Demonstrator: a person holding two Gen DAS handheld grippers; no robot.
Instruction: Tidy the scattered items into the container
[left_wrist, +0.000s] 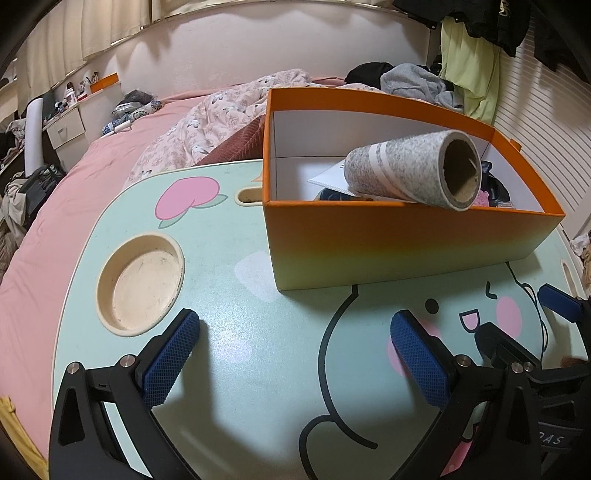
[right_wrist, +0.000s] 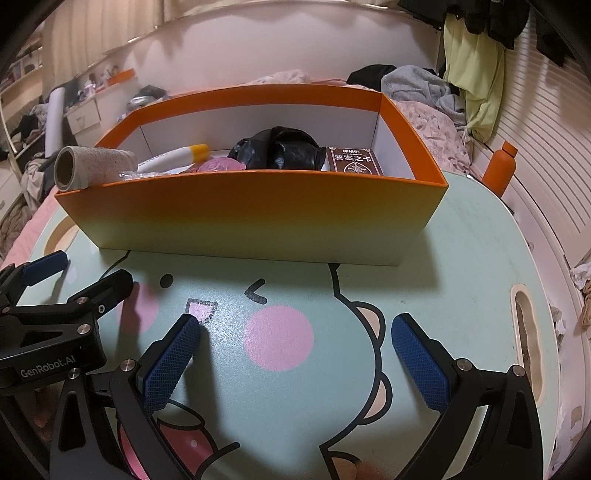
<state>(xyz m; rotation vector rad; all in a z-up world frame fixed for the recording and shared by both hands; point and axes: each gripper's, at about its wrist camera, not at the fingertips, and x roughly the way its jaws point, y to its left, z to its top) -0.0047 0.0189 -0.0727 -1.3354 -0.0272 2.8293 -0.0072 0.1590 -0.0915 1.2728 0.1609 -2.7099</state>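
Mint cartoon-print tabletop, orange cardboard box loaded.
Grey cardboard-core roll propped on rim; left gripper and right gripper both spread, holding nothing.

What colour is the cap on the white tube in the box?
Yellow-orange cap; clearest in the right wrist view.

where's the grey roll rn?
Grey roll lies tilted over the orange box's left front corner in the right wrist view, beside the white tube.
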